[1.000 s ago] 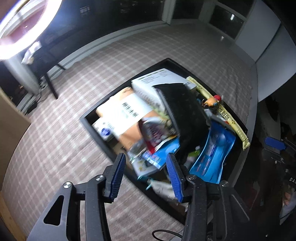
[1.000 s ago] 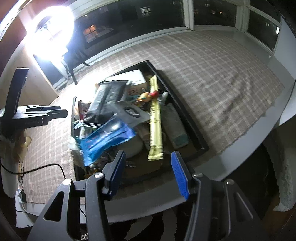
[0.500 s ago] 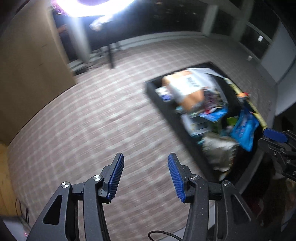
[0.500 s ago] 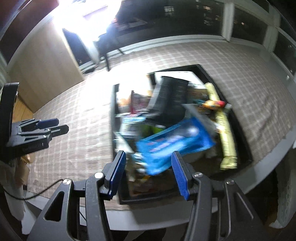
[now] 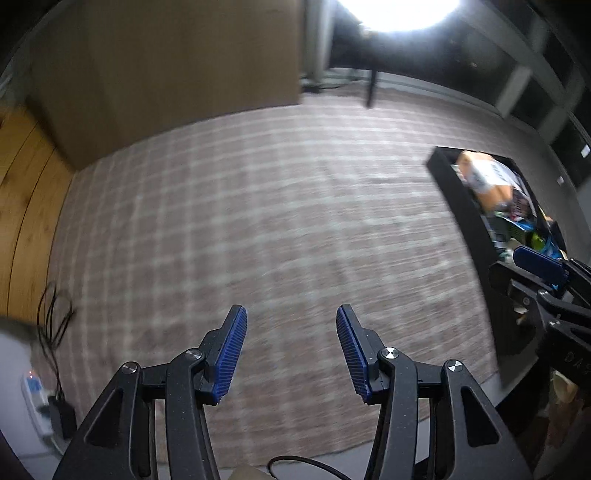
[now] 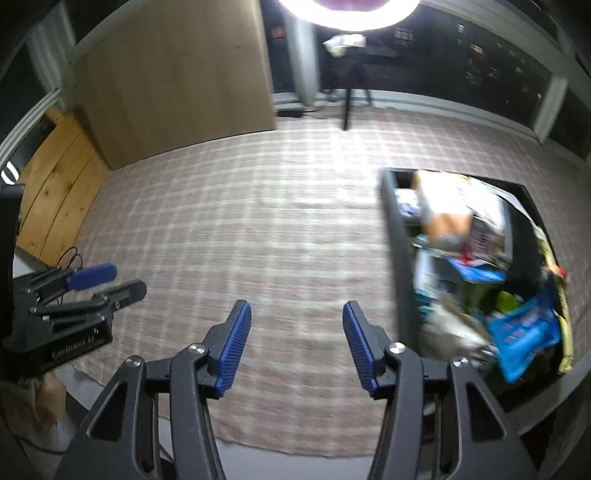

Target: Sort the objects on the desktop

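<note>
A big checked cloth (image 5: pixel 280 206) in pink-brown and white covers the table. Most of it is bare. The pictures are a bit blurry.

The left gripper (image 5: pixel 290 347) hangs over the bare cloth. Its two blue pads are apart and nothing is between them. The right gripper (image 6: pixel 295 343) also hangs over bare cloth. Its jaws are opening, and nothing is between them either. In the left view, the right gripper shows at the right edge, in front of the tray.

The black tray (image 6: pixel 400 258) sits on the cloth, off to the right of both grippers. It is full of mixed things piled up. A blue packet (image 6: pixel 524 336) lies at the near end of the pile. A tan parcel with a white label (image 6: pixel 447 206) lies at the far end.

A very bright round lamp (image 6: pixel 347 11) shines at the top. Behind the table stands a tall brown wooden panel (image 6: pixel 177 81). Dark windows (image 6: pixel 480 66) run along the back wall. A wooden floor (image 5: pixel 22 192) shows on the left. A white power strip (image 5: pixel 37 402) with black cables lies low on the left.
</note>
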`<state>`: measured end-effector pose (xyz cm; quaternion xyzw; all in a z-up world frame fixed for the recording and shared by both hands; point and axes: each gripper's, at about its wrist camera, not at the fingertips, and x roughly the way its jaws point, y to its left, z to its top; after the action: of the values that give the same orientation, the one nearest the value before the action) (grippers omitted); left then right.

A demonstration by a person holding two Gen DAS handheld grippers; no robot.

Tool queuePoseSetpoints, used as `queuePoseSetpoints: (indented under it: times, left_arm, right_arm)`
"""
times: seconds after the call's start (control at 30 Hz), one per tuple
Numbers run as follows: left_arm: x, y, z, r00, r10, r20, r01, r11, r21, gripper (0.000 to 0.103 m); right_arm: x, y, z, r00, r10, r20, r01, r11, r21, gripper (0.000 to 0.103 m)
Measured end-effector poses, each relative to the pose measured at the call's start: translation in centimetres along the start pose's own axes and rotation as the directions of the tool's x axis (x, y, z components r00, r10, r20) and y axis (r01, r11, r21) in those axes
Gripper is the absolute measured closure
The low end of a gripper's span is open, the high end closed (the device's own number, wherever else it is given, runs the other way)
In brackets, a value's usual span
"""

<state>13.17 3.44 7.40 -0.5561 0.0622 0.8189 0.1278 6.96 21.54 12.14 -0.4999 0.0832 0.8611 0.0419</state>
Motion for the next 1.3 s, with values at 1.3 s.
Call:
queuePoseSetpoints:
  times: [1.3]
  left_arm:
    - [10.0,10.2,-0.5,0.984,0.094,-0.153,-0.12,0.979,-0.167,0.055]
  right_arm:
    - [8.0,13.2,-0.7,0.998,-0.012,-0.055,0.007,0.995,-0.103,0.049]
